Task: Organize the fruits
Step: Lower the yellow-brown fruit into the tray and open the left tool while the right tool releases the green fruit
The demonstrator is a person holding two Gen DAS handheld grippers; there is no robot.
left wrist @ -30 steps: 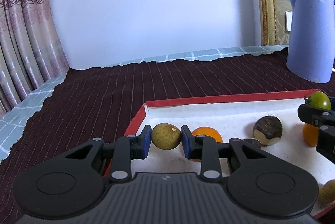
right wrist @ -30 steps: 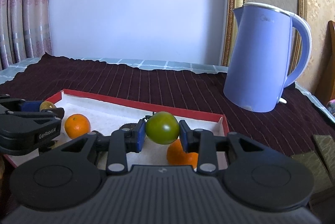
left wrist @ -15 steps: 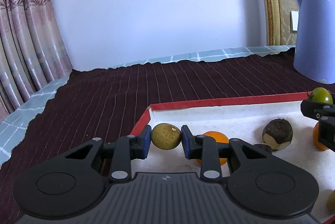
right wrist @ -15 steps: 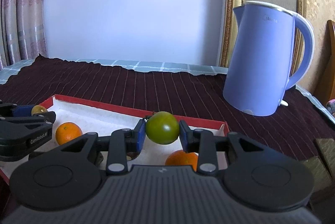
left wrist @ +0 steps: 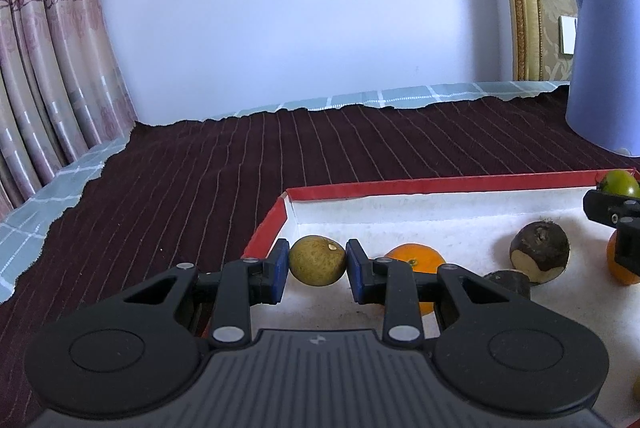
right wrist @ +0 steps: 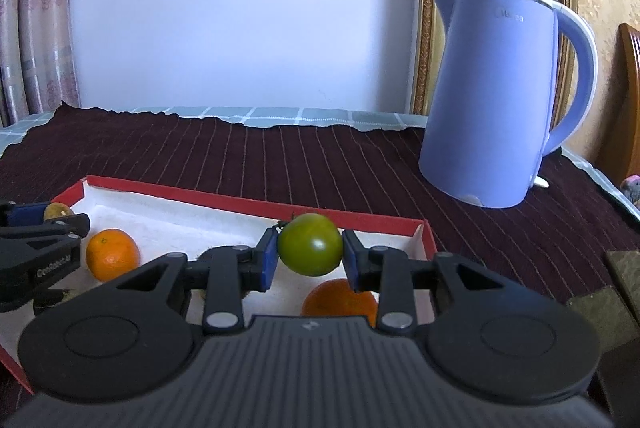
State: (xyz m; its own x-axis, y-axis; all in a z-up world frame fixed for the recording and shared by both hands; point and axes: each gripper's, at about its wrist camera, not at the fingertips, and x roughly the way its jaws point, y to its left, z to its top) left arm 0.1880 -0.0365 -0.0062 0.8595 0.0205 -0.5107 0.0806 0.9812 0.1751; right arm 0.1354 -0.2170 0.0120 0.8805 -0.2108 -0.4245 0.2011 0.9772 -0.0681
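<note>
left tongs [left wrist: 317,265] clamped on a small round yellow-brown fruit [left wrist: 317,260] over the near-left corner of the shallow red-rimmed white tray [left wrist: 440,185], right tongs [right wrist: 310,257] gripping a round green tomato [right wrist: 310,249] above the tray's right end, oranges underneath, lilac plastic kettle [right wrist: 496,100] on the dark striped desk cloth [left wrist: 200,180]

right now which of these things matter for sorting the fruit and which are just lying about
Part of the job:
- yellow-brown fruit, in the left jaws
- green tomato, in the right jaws
- oranges
- dark round fruit
- red-rimmed tray

Just lying about:
- blue kettle
- dark tablecloth
- curtain
</note>
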